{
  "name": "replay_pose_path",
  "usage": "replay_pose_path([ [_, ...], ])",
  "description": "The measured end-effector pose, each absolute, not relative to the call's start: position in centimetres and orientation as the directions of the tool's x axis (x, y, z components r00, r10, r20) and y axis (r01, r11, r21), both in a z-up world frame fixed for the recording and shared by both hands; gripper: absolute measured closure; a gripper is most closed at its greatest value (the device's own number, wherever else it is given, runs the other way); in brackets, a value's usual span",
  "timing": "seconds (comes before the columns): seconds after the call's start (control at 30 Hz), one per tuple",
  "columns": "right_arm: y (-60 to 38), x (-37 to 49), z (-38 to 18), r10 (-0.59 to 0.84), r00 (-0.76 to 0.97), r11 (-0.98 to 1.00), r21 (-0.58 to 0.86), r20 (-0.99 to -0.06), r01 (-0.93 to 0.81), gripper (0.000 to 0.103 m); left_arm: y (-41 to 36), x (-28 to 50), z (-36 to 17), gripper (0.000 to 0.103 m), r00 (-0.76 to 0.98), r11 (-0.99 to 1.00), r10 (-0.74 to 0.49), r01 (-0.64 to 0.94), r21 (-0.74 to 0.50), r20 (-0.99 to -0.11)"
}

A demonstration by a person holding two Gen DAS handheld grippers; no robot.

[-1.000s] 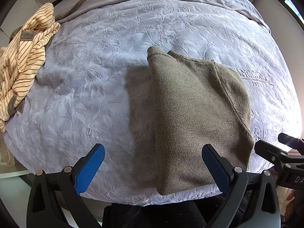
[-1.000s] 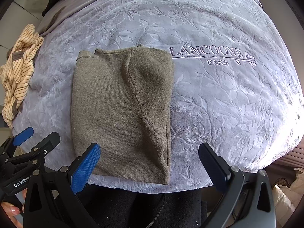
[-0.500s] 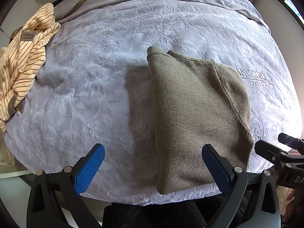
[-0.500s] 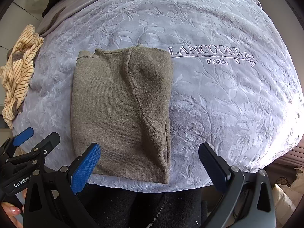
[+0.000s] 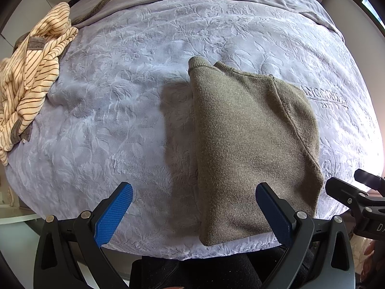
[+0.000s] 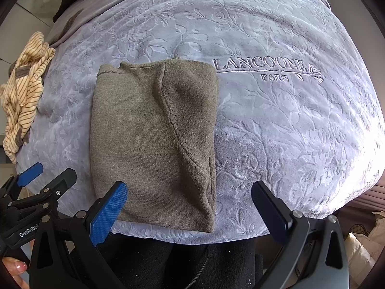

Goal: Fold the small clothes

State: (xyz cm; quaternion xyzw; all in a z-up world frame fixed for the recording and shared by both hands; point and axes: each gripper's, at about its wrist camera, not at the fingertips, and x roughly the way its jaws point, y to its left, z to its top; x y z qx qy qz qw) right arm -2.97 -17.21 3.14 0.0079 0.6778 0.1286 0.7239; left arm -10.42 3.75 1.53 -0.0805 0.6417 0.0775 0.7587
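Your left gripper [image 5: 193,208] hangs wide open with nothing in it; the folded olive sweater [image 5: 247,144] lies flat on the lavender blanket [image 5: 125,101] just ahead of its right finger. Your right gripper [image 6: 190,204] is also spread wide and holds nothing, the sweater ahead of its left finger. A striped garment [image 5: 26,91] sits crumpled far off to the left.

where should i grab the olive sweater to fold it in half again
Probably the near hem of the olive sweater, at its two corners by the blanket edge, coming in from your side. It lies flat as a long rectangle, so lifting that short edge toward the collar halves it. Both the left gripper and right gripper are open.
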Motion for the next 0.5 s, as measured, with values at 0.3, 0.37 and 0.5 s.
replay_pose_path([
  [0.3,-17.10,-3.14,3.06,0.198,0.044,0.967,0.188,-0.979,-0.173,0.000,3.80,-10.58,1.62,0.001,0.180,0.974,0.041,-0.225,0.000,-0.983],
  [0.37,-17.03,-3.18,3.06,0.198,0.044,0.967,0.188,-0.979,-0.173,0.000,3.73,-10.62,1.80,0.001,0.192,0.975,0.044,-0.221,0.000,-0.981],
  [0.5,-16.99,-3.23,3.05,0.197,0.045,0.967,0.186,-0.979,-0.172,0.000,3.44,-10.62,2.04,0.001,0.203,0.978,0.039,-0.206,-0.004,-0.978],
])
